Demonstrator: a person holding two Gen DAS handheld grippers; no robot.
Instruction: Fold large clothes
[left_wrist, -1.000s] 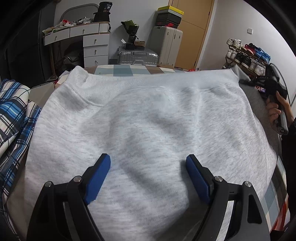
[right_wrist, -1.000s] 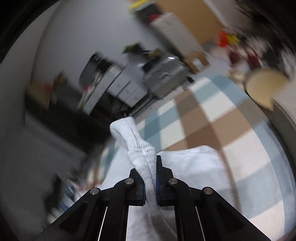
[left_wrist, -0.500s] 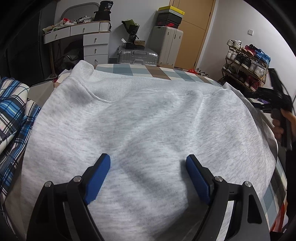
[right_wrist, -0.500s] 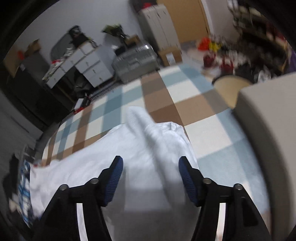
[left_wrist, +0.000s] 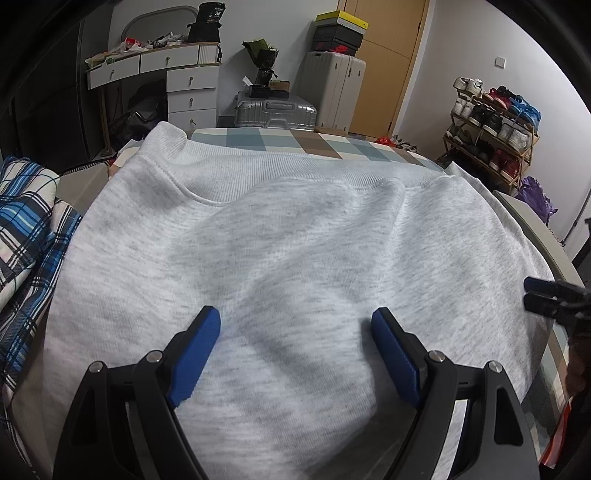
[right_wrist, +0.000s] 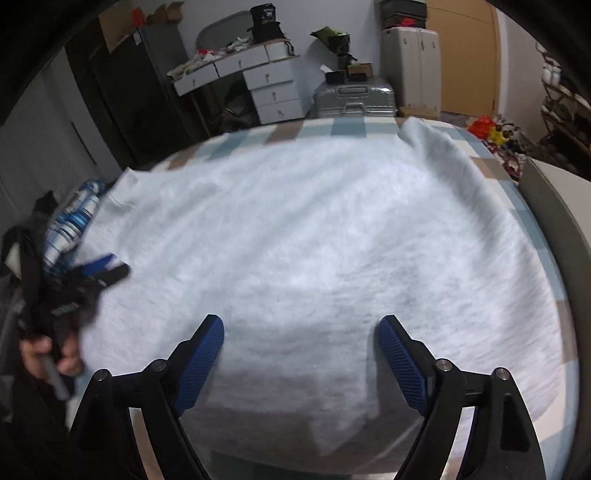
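— Where's the sweatshirt, and what are your claws doing?

— The grey sweatshirt (left_wrist: 295, 240) lies spread flat over the checked surface (left_wrist: 288, 138), filling most of both views. My left claw (left_wrist: 295, 354) hangs over its near part with the jaws wide and nothing between the blue pads (left_wrist: 194, 354); I can't tell whether they touch the cloth. My right claw (right_wrist: 301, 360) has just been opening and now stands wide too, empty, above the near edge of the sweatshirt.

— What can't you make out?

— Plenty. The right wrist view is smeared, so the knit and seams are a pale blur there. The ribbed band (left_wrist: 295, 166) shows at 12 o'clock in the left view, but the sleeves I can't trace. At 3 o'clock in that view only the black tips of my right claw poke in; the rest is cut off by the frame. In the right view my left claw sits at 9 o'clock, blurred, with my hand (right_wrist: 48, 354) around its handle, half lost in the dark rim.

— Anything beside the sweatshirt?

— A blue plaid garment (left_wrist: 26, 229) at 9 o'clock, bunched and cut off by the edge.
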